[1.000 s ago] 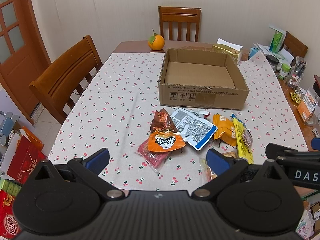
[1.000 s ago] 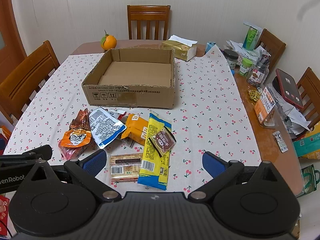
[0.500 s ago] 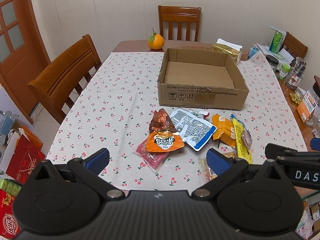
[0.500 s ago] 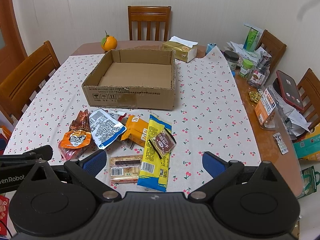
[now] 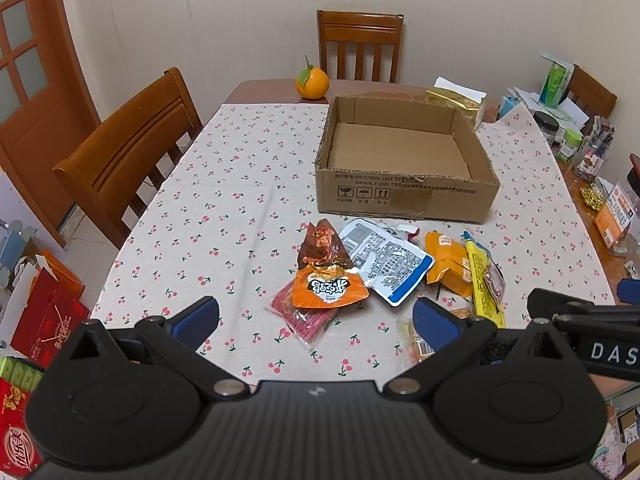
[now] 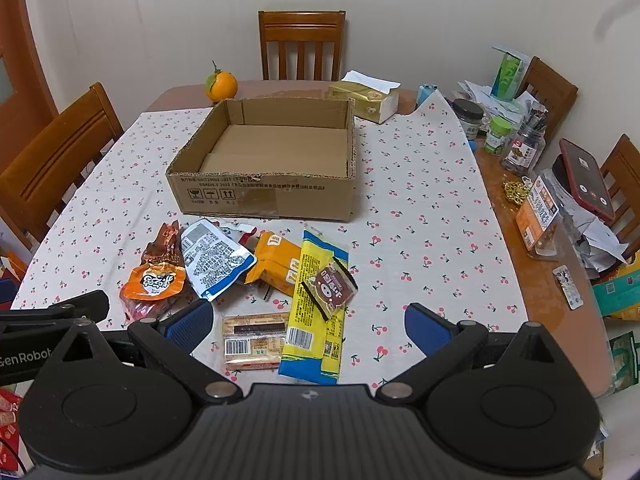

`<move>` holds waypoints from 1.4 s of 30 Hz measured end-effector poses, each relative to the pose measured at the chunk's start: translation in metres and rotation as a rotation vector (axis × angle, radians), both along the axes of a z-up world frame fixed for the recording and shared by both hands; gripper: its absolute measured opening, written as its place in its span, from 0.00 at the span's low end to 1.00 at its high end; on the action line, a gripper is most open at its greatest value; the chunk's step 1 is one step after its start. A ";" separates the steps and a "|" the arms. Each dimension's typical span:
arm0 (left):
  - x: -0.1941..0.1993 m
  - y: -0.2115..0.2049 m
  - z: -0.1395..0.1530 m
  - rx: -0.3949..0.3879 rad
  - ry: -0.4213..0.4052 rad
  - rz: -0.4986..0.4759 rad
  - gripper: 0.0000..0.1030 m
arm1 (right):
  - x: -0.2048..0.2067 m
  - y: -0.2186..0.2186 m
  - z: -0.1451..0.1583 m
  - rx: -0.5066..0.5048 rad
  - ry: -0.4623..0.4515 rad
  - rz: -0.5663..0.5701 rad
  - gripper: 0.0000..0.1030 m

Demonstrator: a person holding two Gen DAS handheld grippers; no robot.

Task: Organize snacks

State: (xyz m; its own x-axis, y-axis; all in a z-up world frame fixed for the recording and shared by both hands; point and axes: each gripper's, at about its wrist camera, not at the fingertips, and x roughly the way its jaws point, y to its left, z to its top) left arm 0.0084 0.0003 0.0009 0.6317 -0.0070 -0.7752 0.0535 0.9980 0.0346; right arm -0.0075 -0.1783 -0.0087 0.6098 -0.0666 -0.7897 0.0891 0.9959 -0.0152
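An empty cardboard box (image 5: 404,196) (image 6: 264,196) stands mid-table. Several snack packs lie in front of it: an orange pouch (image 5: 326,288) (image 6: 154,282) on a red pack (image 5: 300,314), a brown pouch (image 5: 322,244), a white-blue pouch (image 5: 384,258) (image 6: 212,258), an orange pack (image 6: 280,264), a long yellow pack (image 6: 316,308) with a small brown pack (image 6: 332,286) on it, and a barcode pack (image 6: 254,342). My left gripper (image 5: 316,320) is open above the near edge, before the orange pouch. My right gripper (image 6: 308,324) is open over the yellow and barcode packs.
An orange fruit (image 5: 312,84) and a tissue box (image 6: 366,98) sit behind the box. Jars, papers and a phone (image 6: 586,178) crowd the table's right edge. Wooden chairs (image 5: 128,152) stand at the left and far sides. Red boxes (image 5: 44,320) lie on the floor at left.
Both grippers have edged slightly forward and up; the table contents have not moved.
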 end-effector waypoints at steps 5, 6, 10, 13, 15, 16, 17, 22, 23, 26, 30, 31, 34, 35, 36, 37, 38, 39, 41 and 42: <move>0.001 0.000 -0.001 -0.002 0.002 0.000 0.99 | 0.003 -0.001 0.000 0.005 0.003 0.001 1.00; 0.003 -0.001 -0.001 -0.002 0.002 0.000 0.99 | 0.004 -0.002 0.000 0.006 0.004 0.001 1.00; 0.005 -0.001 -0.001 -0.004 0.006 -0.001 0.99 | 0.007 -0.003 0.000 0.014 0.006 0.005 1.00; 0.008 -0.001 -0.002 -0.006 0.012 -0.003 0.99 | 0.009 -0.004 -0.001 0.020 0.009 0.008 1.00; 0.010 -0.002 -0.003 -0.006 0.015 -0.004 0.99 | 0.010 -0.006 -0.002 0.024 0.011 0.009 1.00; 0.011 -0.002 -0.003 -0.007 0.016 -0.005 0.99 | 0.010 -0.006 -0.002 0.024 0.013 0.009 1.00; 0.012 -0.002 -0.004 -0.009 0.018 -0.006 0.99 | 0.011 -0.006 -0.002 0.024 0.014 0.009 1.00; 0.014 -0.001 -0.006 -0.011 0.026 -0.005 0.99 | 0.013 -0.005 -0.003 0.018 0.018 0.012 1.00; 0.015 -0.001 -0.006 -0.010 0.027 -0.005 0.99 | 0.013 -0.005 -0.004 0.017 0.019 0.013 1.00; 0.016 -0.002 -0.005 -0.008 0.028 -0.006 0.99 | 0.014 -0.005 -0.003 0.021 0.020 0.015 1.00; 0.017 -0.002 -0.005 -0.009 0.029 -0.005 0.99 | 0.016 -0.006 -0.003 0.023 0.022 0.014 1.00; 0.017 -0.002 -0.005 -0.010 0.030 -0.005 0.99 | 0.017 -0.006 -0.003 0.022 0.023 0.014 1.00; 0.018 -0.002 -0.005 -0.009 0.030 -0.006 0.99 | 0.018 -0.006 -0.004 0.021 0.022 0.016 1.00; 0.019 -0.002 -0.005 -0.009 0.032 -0.005 0.99 | 0.018 -0.006 -0.004 0.020 0.023 0.017 1.00; 0.019 -0.002 -0.006 -0.009 0.032 -0.006 0.99 | 0.019 -0.006 -0.004 0.020 0.025 0.018 1.00; 0.021 -0.002 -0.006 -0.010 0.034 -0.008 0.99 | 0.020 -0.005 -0.004 0.018 0.026 0.018 1.00; 0.023 -0.002 -0.007 -0.011 0.038 -0.010 0.99 | 0.021 -0.005 -0.005 0.017 0.027 0.018 1.00; 0.025 -0.002 -0.007 -0.012 0.041 -0.011 0.99 | 0.022 -0.005 -0.005 0.017 0.029 0.019 1.00; 0.028 -0.001 -0.009 -0.014 0.043 -0.011 0.99 | 0.023 -0.005 -0.006 0.018 0.030 0.021 1.00; 0.029 -0.001 -0.009 -0.013 0.044 -0.011 0.99 | 0.024 -0.005 -0.006 0.019 0.031 0.022 1.00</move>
